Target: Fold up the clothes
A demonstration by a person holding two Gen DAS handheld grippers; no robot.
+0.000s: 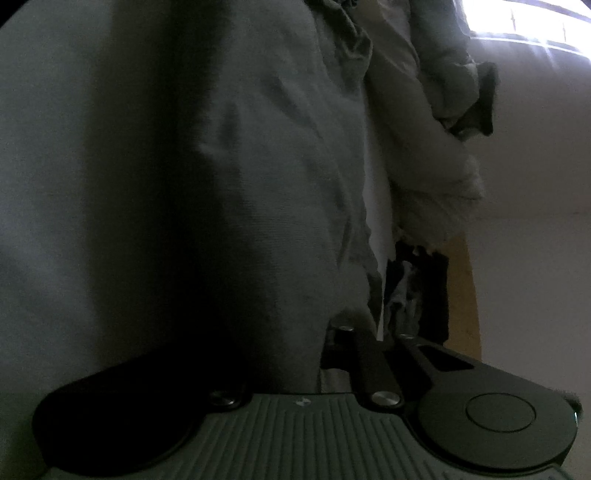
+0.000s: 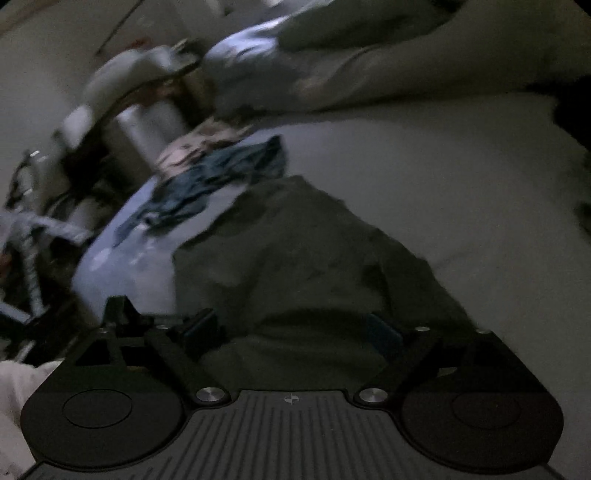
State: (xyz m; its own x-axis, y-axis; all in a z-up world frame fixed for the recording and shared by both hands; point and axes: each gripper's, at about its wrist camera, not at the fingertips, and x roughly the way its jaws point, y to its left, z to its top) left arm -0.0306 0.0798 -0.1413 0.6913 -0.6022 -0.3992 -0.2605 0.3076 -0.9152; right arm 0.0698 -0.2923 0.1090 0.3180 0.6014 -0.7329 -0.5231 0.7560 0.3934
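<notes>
- One grey-green garment (image 1: 258, 166) fills most of the left wrist view, hanging in folds close to the lens, dark down its middle.
- The left gripper (image 1: 364, 332) is clenched on this garment: its fingers meet at the cloth's lower right edge, with cloth draped over the left finger and hiding it.
- To the right of that cloth, one pale fluffy piece (image 1: 436, 184) hangs in front of a pale wall; what it is cannot be told.
- One bright window (image 1: 524, 22) sits in the top right corner of that view.
- The right gripper (image 2: 295, 328) is released: its two fingers (image 2: 199, 328) stand wide apart, with the garment (image 2: 303, 266) lying between and beyond them, not pinched.
- In the right wrist view the garment lies crumpled on a pale bed (image 2: 443, 177), reaching from the gripper up toward the middle of the frame.
- Left of it lie one pale blue sheet (image 2: 122, 266), and on that one dark teal cloth (image 2: 207, 184) and one patterned cloth (image 2: 199, 144), the last two touching.
- Farther back are blurred bedding and clutter that cannot be counted.
- Writing: none can be read; each gripper body bears one small round mark (image 2: 291, 399), too small to make out.
</notes>
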